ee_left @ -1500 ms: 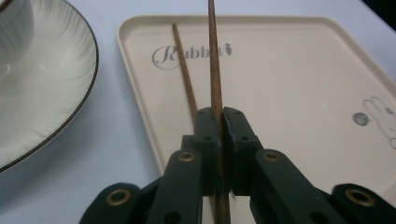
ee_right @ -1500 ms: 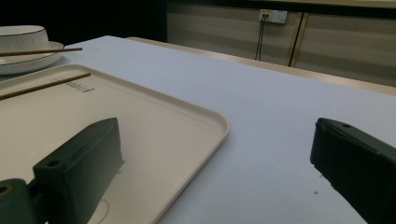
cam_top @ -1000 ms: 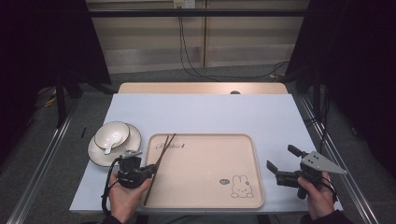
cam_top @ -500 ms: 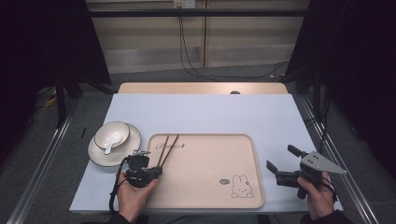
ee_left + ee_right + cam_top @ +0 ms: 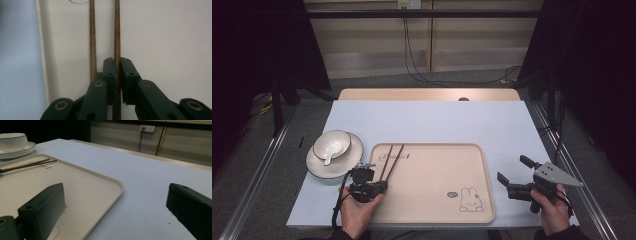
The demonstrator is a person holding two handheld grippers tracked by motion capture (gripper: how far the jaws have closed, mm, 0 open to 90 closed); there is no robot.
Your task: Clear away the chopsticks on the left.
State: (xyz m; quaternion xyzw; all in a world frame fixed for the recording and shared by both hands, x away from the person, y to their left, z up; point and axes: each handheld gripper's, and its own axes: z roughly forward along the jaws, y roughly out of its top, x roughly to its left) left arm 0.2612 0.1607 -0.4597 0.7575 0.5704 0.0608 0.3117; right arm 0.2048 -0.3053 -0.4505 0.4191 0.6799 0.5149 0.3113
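Observation:
Two brown wooden chopsticks (image 5: 391, 160) lie on the left part of a cream tray (image 5: 432, 172) with a rabbit print. My left gripper (image 5: 380, 184) sits at their near ends, over the tray's left edge. In the left gripper view its jaws (image 5: 118, 61) are shut on the right-hand chopstick (image 5: 116, 30). The other chopstick (image 5: 92, 37) lies free just beside the left jaw. My right gripper (image 5: 511, 168) is held low over the table right of the tray, open, with nothing between its jaws (image 5: 116, 188).
A white bowl (image 5: 332, 144) holding a white spoon (image 5: 328, 159) stands on a black-rimmed plate (image 5: 353, 155), left of the tray and close to my left hand. The pale blue table top (image 5: 432, 122) stretches beyond the tray. Cables hang at the back.
My left hand has shifted a little to the right, onto the tray's left edge at the chopsticks' near ends. The right hand and its gripper have stayed where they were.

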